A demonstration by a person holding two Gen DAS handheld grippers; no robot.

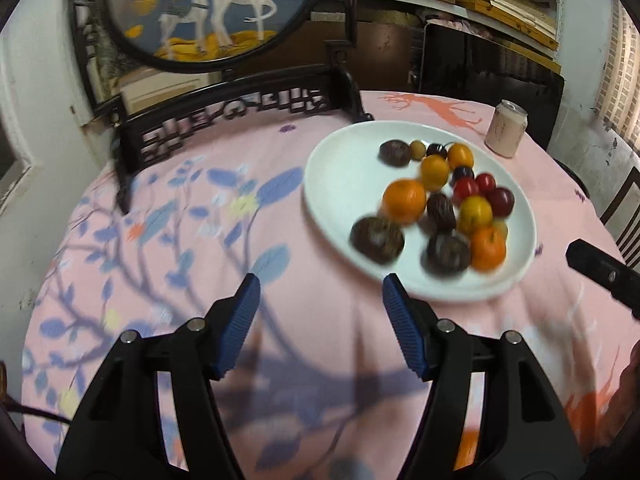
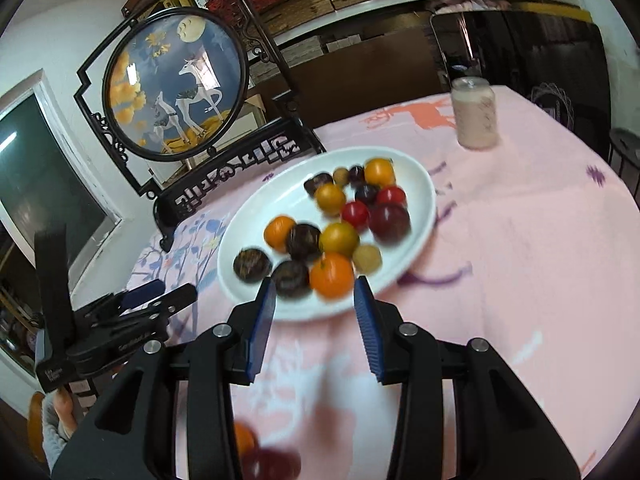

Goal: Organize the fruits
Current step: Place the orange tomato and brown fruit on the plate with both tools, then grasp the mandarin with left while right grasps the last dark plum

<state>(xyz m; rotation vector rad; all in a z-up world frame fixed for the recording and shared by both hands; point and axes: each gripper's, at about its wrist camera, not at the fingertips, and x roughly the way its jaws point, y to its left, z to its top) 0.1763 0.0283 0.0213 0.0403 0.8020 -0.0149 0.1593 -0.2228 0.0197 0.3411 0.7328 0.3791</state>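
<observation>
Fruits [image 2: 332, 224] crowd the white plate [image 2: 240, 240] just ahead of my right tool [image 2: 315, 292], spread and empty; my left tool [image 1: 321, 285] is spread too, over the bench [image 2: 520, 260]. Pinching one orange [image 2: 332, 275] could nudge neighbours rolling off the plate.

No legible txt; left gripper [image 2: 160, 300] print too blurry.

Left tongs [image 1: 320, 300], right tongs [image 2: 316, 300] agape (empty)
</observation>
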